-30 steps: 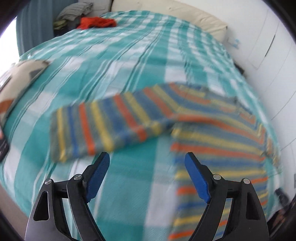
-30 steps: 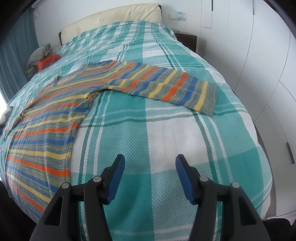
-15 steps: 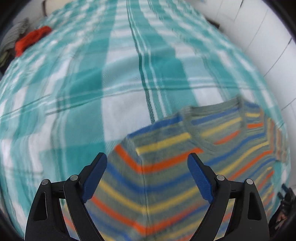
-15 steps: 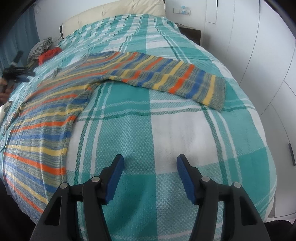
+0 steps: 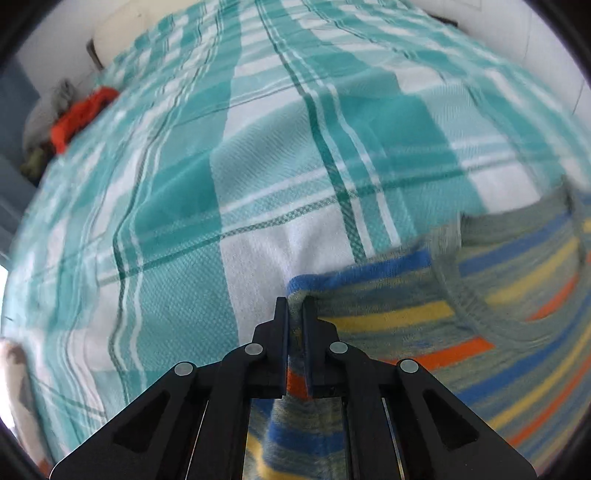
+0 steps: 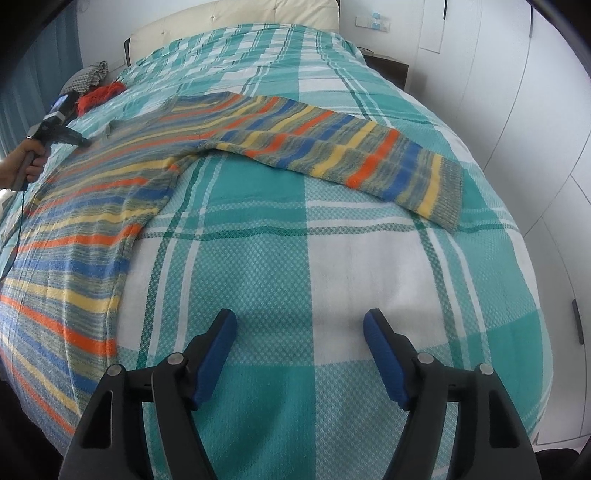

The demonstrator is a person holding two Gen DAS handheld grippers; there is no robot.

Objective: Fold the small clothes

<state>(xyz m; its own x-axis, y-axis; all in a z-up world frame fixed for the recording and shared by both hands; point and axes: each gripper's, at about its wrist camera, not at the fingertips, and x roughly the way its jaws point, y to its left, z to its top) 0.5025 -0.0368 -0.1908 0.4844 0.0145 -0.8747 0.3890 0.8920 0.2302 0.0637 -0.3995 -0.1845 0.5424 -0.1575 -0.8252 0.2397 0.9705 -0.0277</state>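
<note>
A striped sweater in blue, orange, yellow and grey lies flat on the teal plaid bedspread. One sleeve stretches out to the right, its cuff at the end. My left gripper is shut on the sweater's shoulder corner, beside the neckline. It also shows at far left in the right wrist view. My right gripper is open and empty, above bare bedspread in front of the sleeve.
A red garment and a grey bundle lie at the bed's far left, by the cream headboard. White cupboard doors run along the right side. The bed edge drops off at the right.
My left gripper swung from the left sleeve to the shoulder by the neckline and closed on the fabric. My right gripper stayed open and edged toward the right sleeve.
</note>
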